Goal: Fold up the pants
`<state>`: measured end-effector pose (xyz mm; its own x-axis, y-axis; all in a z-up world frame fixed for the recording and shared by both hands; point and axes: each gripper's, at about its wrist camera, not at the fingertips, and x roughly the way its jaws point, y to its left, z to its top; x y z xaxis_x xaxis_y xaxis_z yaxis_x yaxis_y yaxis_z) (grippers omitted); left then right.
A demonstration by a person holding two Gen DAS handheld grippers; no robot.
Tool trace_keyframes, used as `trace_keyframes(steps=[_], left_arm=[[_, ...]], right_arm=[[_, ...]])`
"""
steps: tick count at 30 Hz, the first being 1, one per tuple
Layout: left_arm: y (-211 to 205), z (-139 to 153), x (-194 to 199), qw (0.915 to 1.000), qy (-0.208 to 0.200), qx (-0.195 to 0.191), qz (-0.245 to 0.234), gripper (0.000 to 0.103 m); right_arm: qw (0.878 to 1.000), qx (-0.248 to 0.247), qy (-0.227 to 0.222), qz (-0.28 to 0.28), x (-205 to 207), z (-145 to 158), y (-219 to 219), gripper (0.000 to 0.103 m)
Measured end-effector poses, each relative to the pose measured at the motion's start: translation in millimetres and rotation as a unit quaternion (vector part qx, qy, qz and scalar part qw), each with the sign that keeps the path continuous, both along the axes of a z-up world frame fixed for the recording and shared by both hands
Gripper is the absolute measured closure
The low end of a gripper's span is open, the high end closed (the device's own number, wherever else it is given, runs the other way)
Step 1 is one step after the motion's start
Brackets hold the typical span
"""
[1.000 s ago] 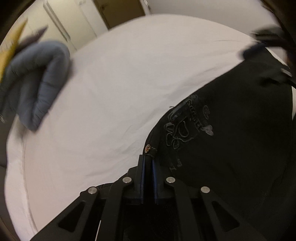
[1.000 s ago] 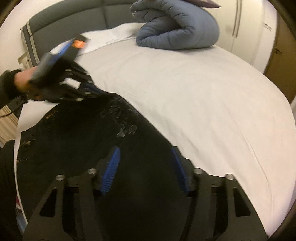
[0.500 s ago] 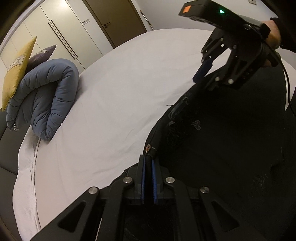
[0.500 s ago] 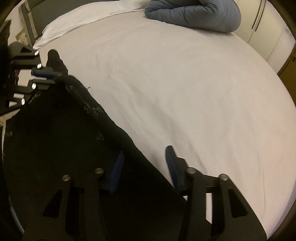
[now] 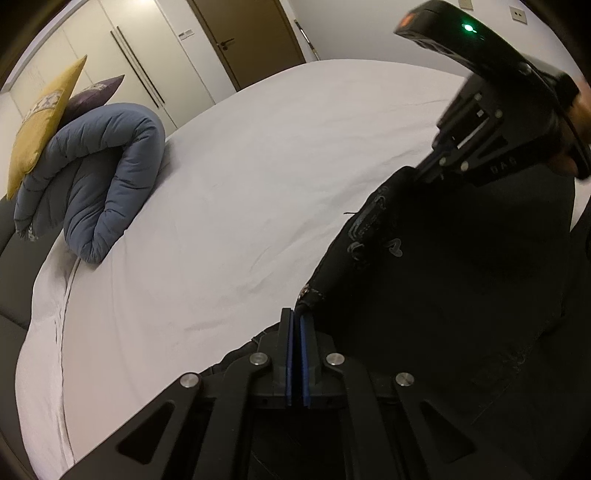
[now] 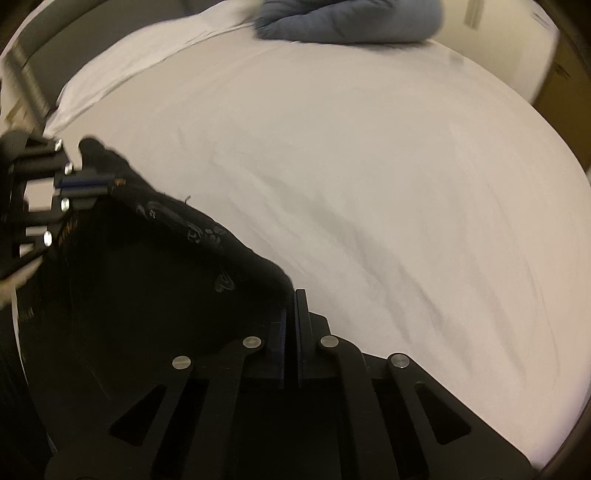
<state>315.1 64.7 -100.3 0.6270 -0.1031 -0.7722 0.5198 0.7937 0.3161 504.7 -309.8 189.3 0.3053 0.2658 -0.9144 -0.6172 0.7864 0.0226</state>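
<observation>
Black pants (image 5: 461, 295) with pale embroidery lie on a white bed sheet (image 5: 240, 184). My left gripper (image 5: 295, 314) is shut, pinching the pants' edge just below a metal rivet. Further along that edge my right gripper (image 5: 424, 173) comes down from the upper right, held by a hand. In the right wrist view, the right gripper (image 6: 294, 295) has its jaws shut on the same edge of the pants (image 6: 147, 277). The left gripper (image 6: 86, 184) grips the far corner at the left. The cloth edge runs taut between the two.
A rolled blue duvet (image 5: 96, 177) lies at the head of the bed, with a yellow pillow (image 5: 40, 118) and a purple one behind it. White wardrobe doors and a brown door (image 5: 251, 33) stand beyond. Bare sheet (image 6: 369, 166) stretches beside the pants.
My right gripper came down onto the pants' edge and its jaws went from wide apart to shut on the cloth. The left gripper kept its pinch.
</observation>
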Motion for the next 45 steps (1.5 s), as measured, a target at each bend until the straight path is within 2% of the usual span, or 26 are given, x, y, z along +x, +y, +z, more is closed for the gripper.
trace_keyframes(steps=[7,9,10,12,13,17,21,24,27,31,34,40,45], left_arm=[[11,5,-17,0.9996,0.003,-0.017,0.020,0.101],[12,5,-24,0.9995,0.004,-0.021,0.024,0.101],[13,6,-29,0.9994,0.004,-0.024,0.026,0.101],[16,10,-41,0.9991,0.004,-0.031,0.028,0.101],[17,11,-50,0.9990,0.003,-0.034,0.027,0.101],[20,11,-89,0.9992,-0.003,-0.036,0.018,0.101],[24,10,-134,0.9995,-0.009,-0.029,0.003,0.101],[19,4,-181,0.9993,-0.014,-0.005,-0.034,0.101],[13,-6,-215,0.9978,-0.008,0.017,-0.064,0.101],[14,-20,-253,0.9961,0.012,0.022,-0.084,0.101],[18,-26,-269,0.9959,0.020,0.023,-0.085,0.101],[26,-32,-285,0.9944,0.021,0.040,-0.095,0.101],[35,-39,-288,0.9922,0.021,0.064,-0.105,0.101]], right_arm=[[0.998,0.049,-0.012,-0.042,-19,0,34,0.101],[0.998,0.053,-0.017,-0.042,-29,2,39,0.101],[0.998,0.053,-0.020,-0.042,-50,3,32,0.101],[0.998,0.047,-0.038,-0.034,-73,4,32,0.101],[0.998,0.040,-0.048,-0.027,-82,15,23,0.101],[0.993,-0.026,-0.109,0.034,-134,24,46,0.101],[0.974,-0.114,-0.163,0.107,-195,20,55,0.101],[0.961,-0.155,-0.174,0.151,-237,11,61,0.101],[0.941,-0.200,-0.189,0.194,-272,-4,68,0.101],[0.914,-0.254,-0.202,0.244,-312,-29,92,0.101],[0.904,-0.266,-0.203,0.265,-334,-43,102,0.101],[0.874,-0.302,-0.215,0.314,-377,-73,132,0.101],[0.871,-0.305,-0.218,0.317,-386,-87,159,0.101]])
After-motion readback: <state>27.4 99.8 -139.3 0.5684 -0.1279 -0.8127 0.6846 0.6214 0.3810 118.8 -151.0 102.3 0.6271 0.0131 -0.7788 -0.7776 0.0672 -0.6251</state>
